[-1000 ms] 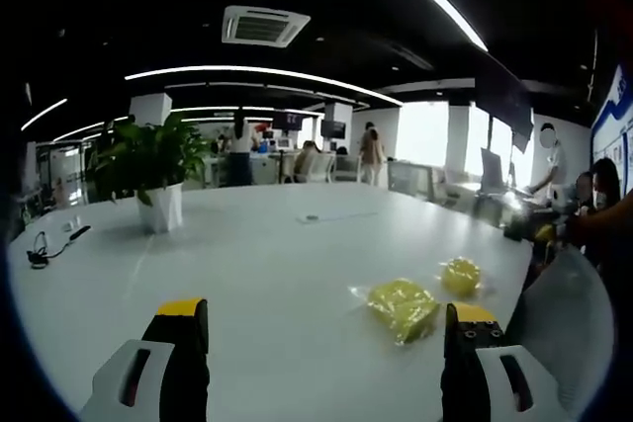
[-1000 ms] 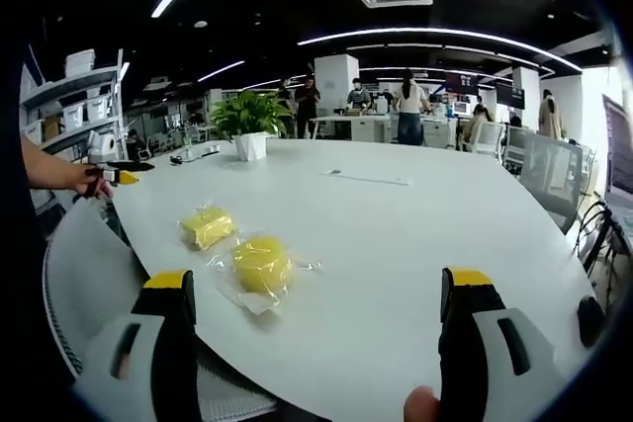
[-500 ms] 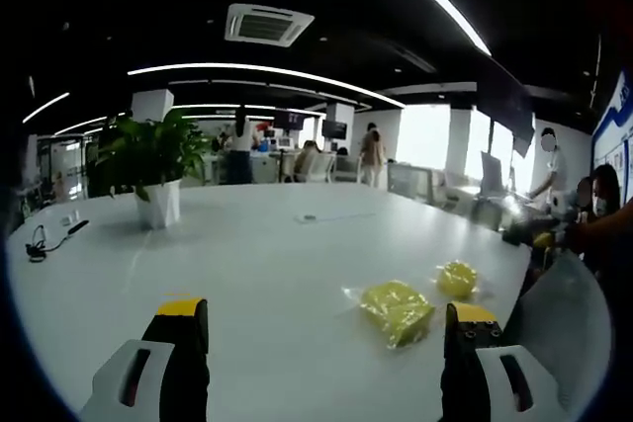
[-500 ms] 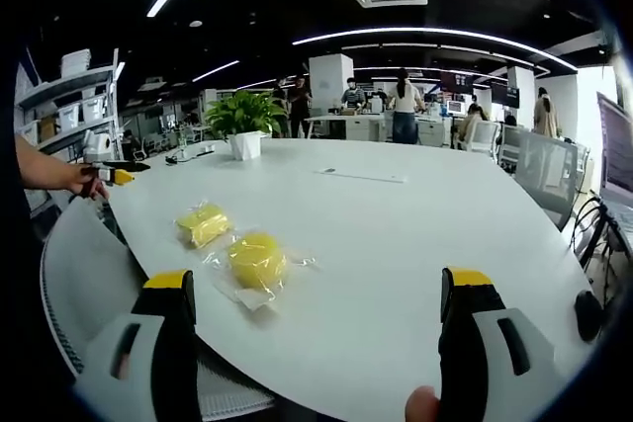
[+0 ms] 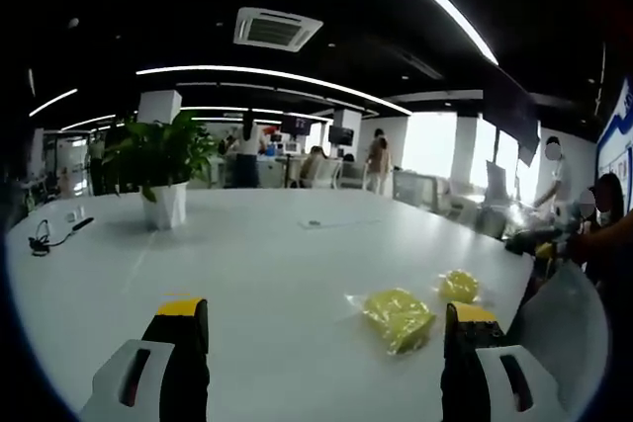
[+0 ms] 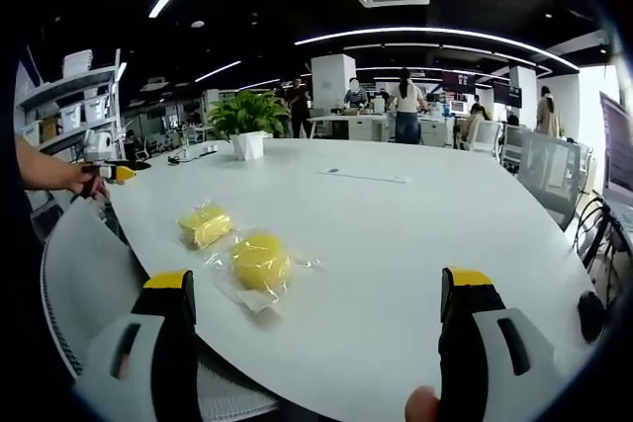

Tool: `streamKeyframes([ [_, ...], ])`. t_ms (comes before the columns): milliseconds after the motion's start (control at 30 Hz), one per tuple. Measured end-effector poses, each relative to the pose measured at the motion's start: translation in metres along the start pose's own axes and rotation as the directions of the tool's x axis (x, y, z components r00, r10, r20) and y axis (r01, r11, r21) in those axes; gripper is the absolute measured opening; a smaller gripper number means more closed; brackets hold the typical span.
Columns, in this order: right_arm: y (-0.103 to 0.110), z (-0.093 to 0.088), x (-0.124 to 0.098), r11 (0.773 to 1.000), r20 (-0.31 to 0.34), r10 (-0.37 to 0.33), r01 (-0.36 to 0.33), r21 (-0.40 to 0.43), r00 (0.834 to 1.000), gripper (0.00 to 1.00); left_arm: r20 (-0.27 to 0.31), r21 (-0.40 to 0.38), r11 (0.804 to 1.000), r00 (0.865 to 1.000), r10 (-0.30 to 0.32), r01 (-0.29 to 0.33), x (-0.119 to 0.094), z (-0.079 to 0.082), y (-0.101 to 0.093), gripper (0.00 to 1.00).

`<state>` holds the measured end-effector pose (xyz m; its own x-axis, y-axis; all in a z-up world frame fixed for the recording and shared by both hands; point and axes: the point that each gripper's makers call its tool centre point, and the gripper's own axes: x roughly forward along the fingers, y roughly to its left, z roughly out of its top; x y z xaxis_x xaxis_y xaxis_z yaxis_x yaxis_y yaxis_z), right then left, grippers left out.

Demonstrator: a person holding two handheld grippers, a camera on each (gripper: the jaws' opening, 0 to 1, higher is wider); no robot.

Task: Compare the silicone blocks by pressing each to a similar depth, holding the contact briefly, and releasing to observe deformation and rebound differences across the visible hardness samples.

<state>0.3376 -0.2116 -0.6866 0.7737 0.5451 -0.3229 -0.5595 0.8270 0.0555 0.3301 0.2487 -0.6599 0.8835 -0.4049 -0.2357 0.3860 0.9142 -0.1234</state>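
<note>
Two yellow silicone blocks in clear plastic bags lie on the white table (image 5: 267,264). In the left gripper view, the squarish block (image 5: 398,315) sits just left of my right-hand jaw, and the rounder block (image 5: 459,286) lies beyond it. My left gripper (image 5: 328,315) hangs open over the table with nothing between its jaws. In the right gripper view, the rounder block (image 6: 260,259) is nearer and the squarish block (image 6: 205,223) lies to its left. My right gripper (image 6: 318,289) is open and empty, with the blocks ahead of its left jaw.
A potted plant (image 5: 163,170) (image 6: 247,121) stands far across the table, and a dark cable (image 5: 45,241) lies near the plant. A flat slip (image 6: 368,177) lies mid-table. White chair backs (image 6: 79,274) (image 5: 569,328) stand at the table edge. People stand in the office behind.
The left gripper view has shifted slightly, so the blocks sit a little lower. The blocks lie where they were. Both grippers stay open.
</note>
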Motion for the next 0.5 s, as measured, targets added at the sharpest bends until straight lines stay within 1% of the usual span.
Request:
streamKeyframes([
  [167,-0.0010,0.0021,0.0010,1.000,0.004,0.000,0.000,-0.002,1.000,0.97,0.002,0.001,1.000,1.000,-0.001,0.001,0.0018,0.0014,-0.0005,1.00],
  [267,-0.0023,0.0017,0.0022,1.000,0.009,-0.002,0.002,0.008,1.000,0.97,-0.011,0.011,1.000,1.000,-0.007,0.007,0.0027,-0.0001,-0.0025,1.00],
  [433,-0.0009,0.0024,0.0049,1.000,0.007,0.008,-0.008,-0.002,1.000,0.97,-0.003,0.005,1.000,1.000,-0.001,0.001,0.0043,0.0028,0.0007,1.00],
  [500,-0.0017,0.0020,0.0055,1.000,0.007,0.007,-0.007,0.000,1.000,0.97,-0.012,0.017,1.000,1.000,-0.003,0.004,0.0045,0.0017,0.0006,1.00],
])
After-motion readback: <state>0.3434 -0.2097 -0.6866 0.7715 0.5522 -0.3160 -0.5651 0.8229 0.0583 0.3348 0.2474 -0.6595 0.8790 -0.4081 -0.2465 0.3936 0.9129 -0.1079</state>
